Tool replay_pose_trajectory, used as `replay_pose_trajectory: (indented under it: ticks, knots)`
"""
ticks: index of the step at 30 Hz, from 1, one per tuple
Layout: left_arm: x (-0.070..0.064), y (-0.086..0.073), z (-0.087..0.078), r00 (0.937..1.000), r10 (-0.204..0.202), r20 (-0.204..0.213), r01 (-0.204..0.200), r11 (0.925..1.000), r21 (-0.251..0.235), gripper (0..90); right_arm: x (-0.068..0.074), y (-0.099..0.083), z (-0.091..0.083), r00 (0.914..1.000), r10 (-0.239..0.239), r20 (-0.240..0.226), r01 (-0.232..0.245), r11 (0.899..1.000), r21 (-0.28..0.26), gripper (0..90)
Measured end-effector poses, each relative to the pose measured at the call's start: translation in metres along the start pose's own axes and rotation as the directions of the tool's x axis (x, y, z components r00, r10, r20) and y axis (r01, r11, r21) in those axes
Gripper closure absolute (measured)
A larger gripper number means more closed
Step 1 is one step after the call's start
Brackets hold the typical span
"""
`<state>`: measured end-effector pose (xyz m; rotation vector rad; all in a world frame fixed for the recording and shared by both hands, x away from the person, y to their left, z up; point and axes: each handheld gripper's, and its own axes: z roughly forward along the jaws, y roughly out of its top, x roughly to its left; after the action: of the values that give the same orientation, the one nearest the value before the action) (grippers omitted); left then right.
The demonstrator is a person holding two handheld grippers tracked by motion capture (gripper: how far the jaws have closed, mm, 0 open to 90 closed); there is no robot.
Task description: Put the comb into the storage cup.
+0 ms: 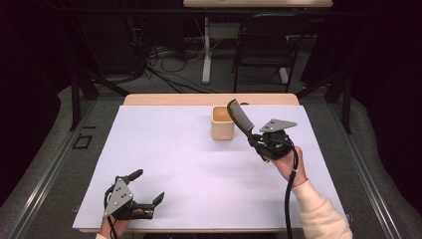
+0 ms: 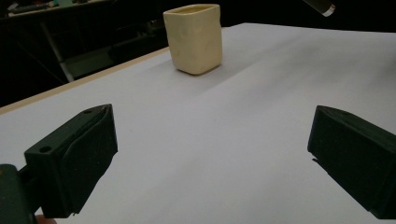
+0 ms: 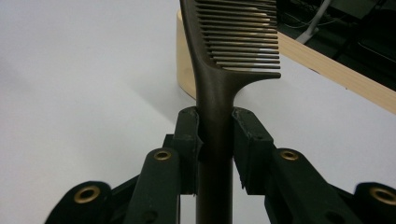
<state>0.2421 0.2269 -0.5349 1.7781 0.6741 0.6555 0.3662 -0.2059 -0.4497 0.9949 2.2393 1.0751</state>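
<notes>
A dark brown comb (image 1: 241,118) is held by its handle in my right gripper (image 1: 260,143), raised above the table just right of a cream square cup (image 1: 222,123). In the right gripper view the jaws are shut on the comb's handle (image 3: 215,126), teeth pointing right, with the cup (image 3: 186,65) behind it. My left gripper (image 1: 147,186) rests near the front left of the table, open with nothing between its fingers. From the left gripper view the cup (image 2: 194,37) stands far ahead between the spread fingers (image 2: 74,158), and the comb's tip (image 2: 322,5) shows at the top right.
A white sheet (image 1: 174,164) covers the wooden table (image 1: 164,99). A black chair (image 1: 266,47) and a table leg with cables stand on the floor beyond the far edge.
</notes>
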Motion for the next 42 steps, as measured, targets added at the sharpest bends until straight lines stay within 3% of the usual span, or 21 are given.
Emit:
replay_pose_trajectory:
  ticks: [19,42]
  knots:
    - [0.000,0.000,0.000,1.0000,0.000,0.003,0.000,1.0000,0.003,1.4,-0.006,0.026,0.006,0.9998,-0.019,0.009,0.019,1.000,-0.014,72.6]
    - [0.001,0.000,0.000,1.0000,-0.003,0.001,0.003,1.0000,-0.002,1.4,-0.011,0.047,0.030,1.0000,-0.005,-0.003,0.005,0.999,-0.040,72.6]
